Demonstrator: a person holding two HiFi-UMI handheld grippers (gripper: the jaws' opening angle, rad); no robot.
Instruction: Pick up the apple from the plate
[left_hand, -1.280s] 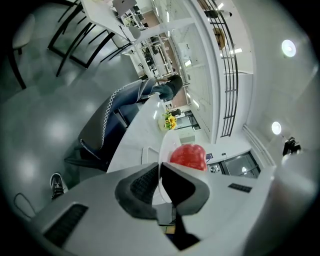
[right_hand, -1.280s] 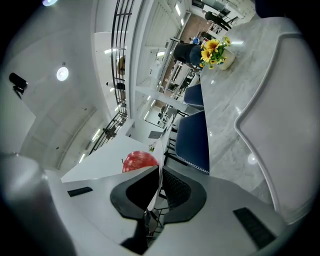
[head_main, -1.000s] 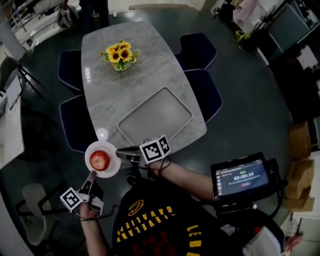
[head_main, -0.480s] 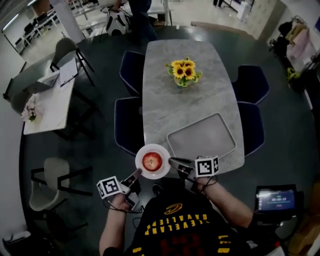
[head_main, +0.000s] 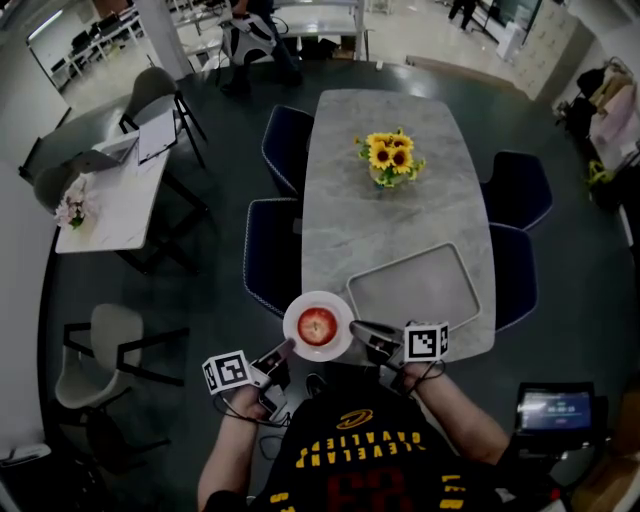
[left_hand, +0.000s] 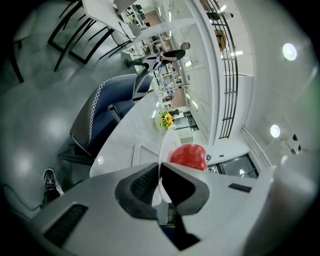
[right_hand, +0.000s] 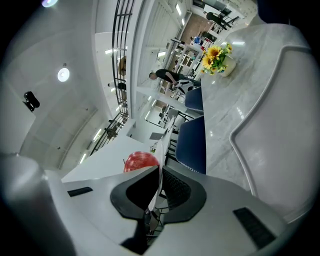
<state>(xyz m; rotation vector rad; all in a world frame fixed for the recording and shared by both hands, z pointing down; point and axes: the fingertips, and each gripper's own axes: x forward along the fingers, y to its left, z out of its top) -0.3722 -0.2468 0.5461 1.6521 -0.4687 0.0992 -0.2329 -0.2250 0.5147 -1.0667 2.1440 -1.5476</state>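
The red apple (head_main: 317, 325) is sitting on the white plate (head_main: 338, 340), whose rim the left claw (head_main: 288, 346) and right claw (head_main: 360, 329) are pinching tight from opposite sides, plain in the gripper views, while only the head view is showing it at the near corner of the worktop (head_main: 400, 215).

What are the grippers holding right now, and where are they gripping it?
The white plate, by its rim: the left gripper pinches the left edge, the right gripper the right edge. The apple sits on it, ungripped.
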